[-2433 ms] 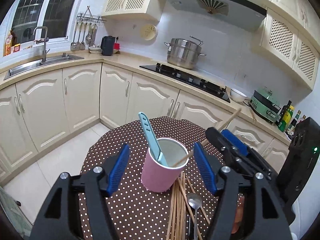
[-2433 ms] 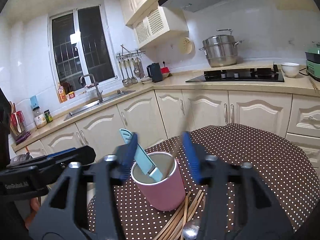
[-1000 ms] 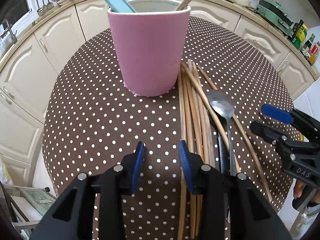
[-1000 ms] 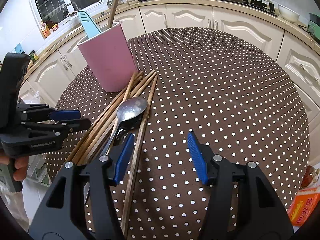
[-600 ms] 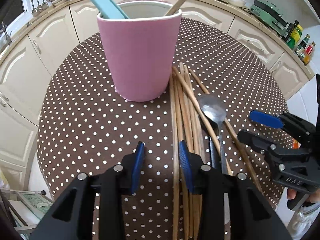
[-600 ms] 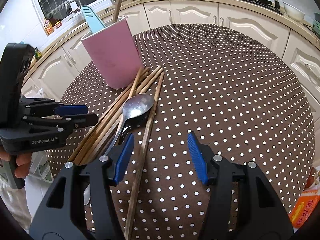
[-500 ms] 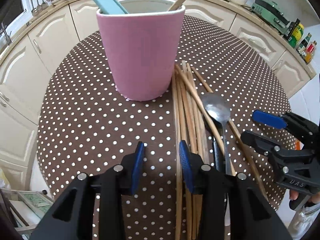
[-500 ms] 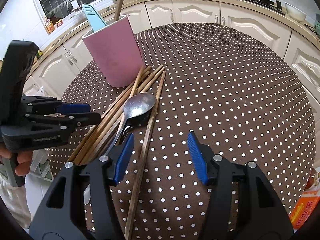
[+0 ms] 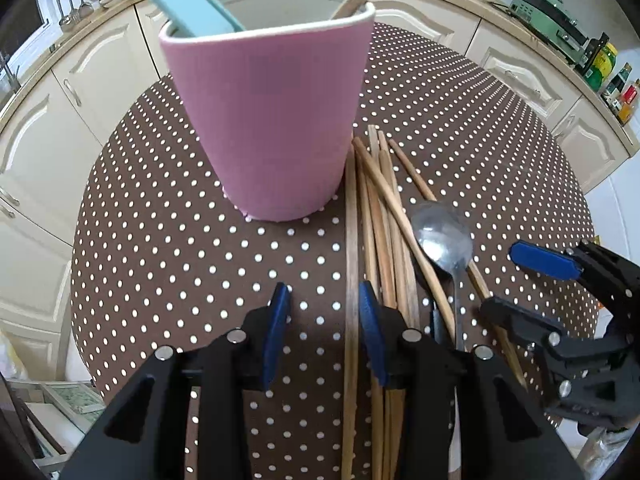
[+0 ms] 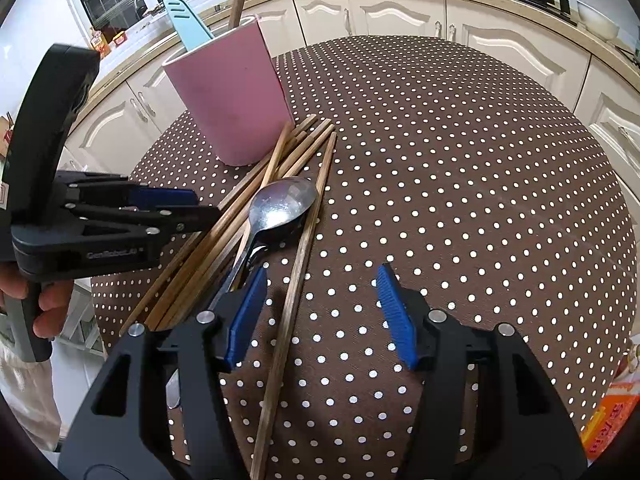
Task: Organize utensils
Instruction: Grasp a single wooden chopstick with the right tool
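A loose bundle of wooden chopsticks (image 9: 384, 240) lies on the table (image 9: 180, 248) right of the pink cup (image 9: 272, 120). The left gripper (image 9: 323, 320) straddles the leftmost chopstick (image 9: 350, 280), jaws parted; the right gripper (image 10: 320, 312) gapes wide. Light, stiff, roll-prone: pinch mid-shaft.

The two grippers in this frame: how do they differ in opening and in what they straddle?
The left gripper has its jaws set narrowly; the right gripper is spread much wider. Each has a single chopstick between its jaws: the left a dark chopstick, the right an outer chopstick. Both are open and hold nothing.
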`<state>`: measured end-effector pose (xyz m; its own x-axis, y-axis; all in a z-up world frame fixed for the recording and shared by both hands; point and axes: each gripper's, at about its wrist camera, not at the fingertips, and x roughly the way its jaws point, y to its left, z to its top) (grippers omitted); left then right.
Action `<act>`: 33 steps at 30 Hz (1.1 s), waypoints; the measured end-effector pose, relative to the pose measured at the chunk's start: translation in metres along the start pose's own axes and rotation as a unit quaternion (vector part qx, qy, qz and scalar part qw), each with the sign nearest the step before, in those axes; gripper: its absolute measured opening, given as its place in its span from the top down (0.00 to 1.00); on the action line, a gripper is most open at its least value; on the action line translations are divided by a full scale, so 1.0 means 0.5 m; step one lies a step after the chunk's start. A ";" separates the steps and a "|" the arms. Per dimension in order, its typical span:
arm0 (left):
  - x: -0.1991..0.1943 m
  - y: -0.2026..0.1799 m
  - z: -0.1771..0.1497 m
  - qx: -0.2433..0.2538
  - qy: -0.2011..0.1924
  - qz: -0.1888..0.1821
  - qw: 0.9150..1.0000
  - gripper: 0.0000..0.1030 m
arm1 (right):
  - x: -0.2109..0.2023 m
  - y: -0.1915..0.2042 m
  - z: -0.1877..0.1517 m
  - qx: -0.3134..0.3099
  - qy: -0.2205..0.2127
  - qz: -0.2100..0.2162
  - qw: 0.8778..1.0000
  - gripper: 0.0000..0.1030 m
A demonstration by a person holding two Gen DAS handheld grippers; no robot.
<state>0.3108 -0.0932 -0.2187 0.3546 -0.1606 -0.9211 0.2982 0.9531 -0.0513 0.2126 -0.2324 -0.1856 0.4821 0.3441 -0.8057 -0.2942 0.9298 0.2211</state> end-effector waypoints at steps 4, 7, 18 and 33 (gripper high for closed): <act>0.007 -0.015 0.006 -0.003 0.001 -0.010 1.000 0.93 | 0.006 0.010 0.001 -0.014 0.008 -0.014 1.000 0.45; 0.008 -0.033 0.001 -0.001 -0.007 0.000 1.000 0.94 | 0.015 0.019 0.006 -0.031 0.015 -0.038 0.999 0.51; -0.020 -0.045 -0.080 -0.069 -0.021 -0.019 0.997 0.94 | -0.010 -0.032 -0.009 -0.020 0.039 -0.050 0.998 0.94; -0.026 -0.009 -0.089 -0.069 0.007 -0.038 0.997 0.93 | -0.017 -0.038 0.010 -0.046 0.105 -0.052 0.992 0.94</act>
<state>0.2655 -0.0840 -0.2237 0.3237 -0.2310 -0.9175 0.1981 0.9648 -0.1730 0.2180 -0.2522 -0.1802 0.3333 0.2035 -0.9206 -0.3317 0.9393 0.0876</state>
